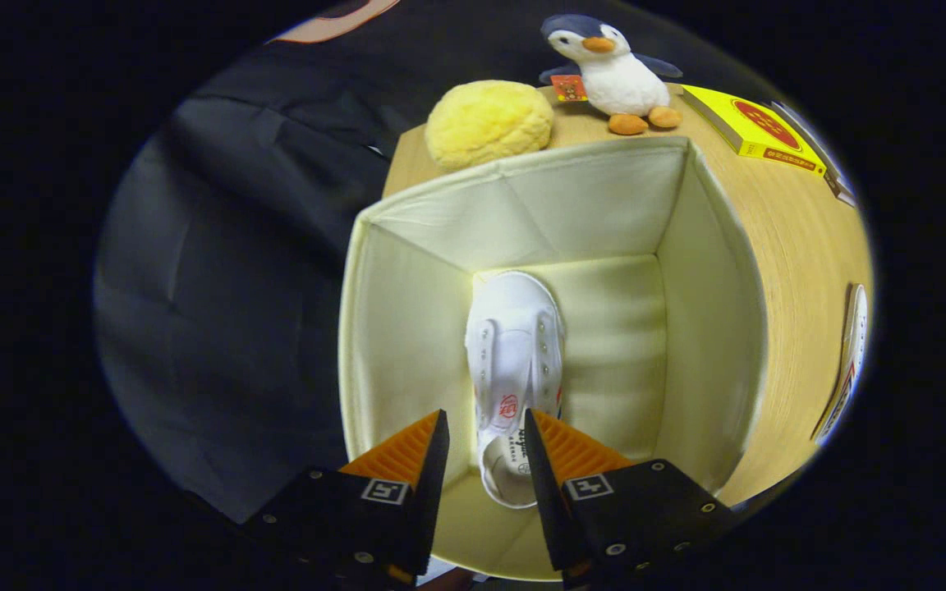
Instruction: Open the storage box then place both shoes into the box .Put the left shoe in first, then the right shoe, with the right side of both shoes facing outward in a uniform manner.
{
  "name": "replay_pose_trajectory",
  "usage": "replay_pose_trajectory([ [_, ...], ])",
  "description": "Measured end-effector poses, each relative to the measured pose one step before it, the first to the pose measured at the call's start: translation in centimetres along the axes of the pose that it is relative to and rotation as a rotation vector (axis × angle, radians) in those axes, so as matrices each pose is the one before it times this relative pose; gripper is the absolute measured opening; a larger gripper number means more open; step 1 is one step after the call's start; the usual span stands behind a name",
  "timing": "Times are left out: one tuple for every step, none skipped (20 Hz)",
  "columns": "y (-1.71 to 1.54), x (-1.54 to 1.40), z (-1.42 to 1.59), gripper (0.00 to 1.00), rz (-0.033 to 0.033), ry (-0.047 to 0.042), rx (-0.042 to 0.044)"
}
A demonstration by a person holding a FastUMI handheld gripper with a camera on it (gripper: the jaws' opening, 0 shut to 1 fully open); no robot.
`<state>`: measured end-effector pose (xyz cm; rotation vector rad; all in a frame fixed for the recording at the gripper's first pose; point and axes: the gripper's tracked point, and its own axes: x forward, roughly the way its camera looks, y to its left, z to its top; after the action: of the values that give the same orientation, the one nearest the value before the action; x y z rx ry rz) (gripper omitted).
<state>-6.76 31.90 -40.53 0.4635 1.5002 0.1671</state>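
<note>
Gripper (pixel 485 431) is hanging over the open storage box (pixel 711 271), looking down into it, fingers spread apart with a clear gap and nothing pressed between them, so released. One white canvas shoe (pixel 514 361) is lying on the box floor against the left wall, toe pointing to 12 o'clock, heel opening sitting in line with the finger gap, apparently well below the tips; contact can't be confirmed. Judging from this, the lid step is done and the first shoe, presumably the left one, is already in. Second shoe (pixel 849 369) is waiting on the wooden table (pixel 801 238) at 3 o'clock of the box, barely showing. Next move is calling for lifting clear of the box walls, swinging toward 3 o'clock, gripping that shoe and dropping it into the free space at the first shoe's 3 o'clock, same facing. Plush penguin (pixel 614 70), yellow fluffy ball (pixel 488 123) and a yellow flat box (pixel 752 127) are sitting at 12 to 1 o'clock beyond the box, not blocking. The tall right wall is the main thing to clear.
</note>
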Motion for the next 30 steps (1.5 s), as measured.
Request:
replay_pose_trajectory([
  [0.562,-1.191,0.113,0.62,0.04885,-0.00902,-0.0054],
  [0.295,-1.362,0.008,0.65,0.043,-0.01221,-0.00677],
  [0.204,-1.298,0.184,0.68,0.04483,-0.01703,-0.01377],
  [-0.234,-1.353,0.093,0.68,0.02607,-0.01704,-0.01411],
  [-0.515,-1.358,0.301,0.68,0.01676,-0.02485,-0.01251],
  [-0.821,-1.337,0.411,0.68,0.00478,-0.03577,-0.01059],
  [-1.114,-1.381,0.414,0.69,-0.00286,-0.03316,-0.01222],
  [-1.16,-1.132,0.348,0.7,-0.00228,-0.02744,-0.00936],
  [-1.271,-1.206,-0.086,0.74,-0.00459,-0.00546,-0.00296],
  [-1.332,-1.235,-0.215,0.75,-0.00731,-0.00706,0.0007],
  [-1.426,-1.202,0.105,0.76,-0.01117,-0.01591,-0.001],
  [-1.51,-0.968,0.132,0.76,-0.01535,-0.01957,-0.00187],
  [-1.759,-0.985,0.148,0.78,-0.02263,-0.02172,0.0002],
  [-1.719,-1.001,0.154,0.8,-0.01671,-0.02445,0.00222],
  [-1.872,-0.9,0.124,0.82,-0.0216,-0.02273,0.00626],
  [-1.7,-0.762,-0.115,0.84,-0.02807,-0.02123,0.0091],
  [-2.07,-0.758,0.063,0.87,-0.03708,-0.0192,0.00195],
  [-2.012,-0.755,0.008,0.88,-0.04152,-0.01686,0.00115],
  [-2.232,-0.645,0.001,0.9,-0.04165,-0.01845,0.00202],
  [-2.098,-0.375,0.006,0.9,-0.03745,-0.0188,0.00532],
  [-2.259,-0.231,-0.039,0.91,-0.03665,-0.01321,0.00014],
  [-2.282,-0.266,-0.402,0.91,-0.04542,-0.00255,0.00025],
  [-2.254,-0.135,-0.862,0.91,-0.04086,0.01257,-0.01575],
  [-2.265,0.213,-0.657,0.91,-0.05038,0.00121,-0.02574],
  [-1.998,0.095,-0.762,0.91,-0.04228,0.00761,-0.02611],
  [-1.553,0.216,-1.145,0.91,-0.02753,0.01483,-0.01503],
  [-1.042,0.188,-0.975,0.91,-0.01335,0.01193,-0.00316],
  [-0.821,0.203,-0.876,0.91,-0.00428,0.01028,0.00394],
  [-0.874,0.269,-0.768,0.88,-0.00798,0.00764,0.00705],
  [-0.901,0.298,-0.485,0.87,-0.01047,0.00343,0.0044],
])
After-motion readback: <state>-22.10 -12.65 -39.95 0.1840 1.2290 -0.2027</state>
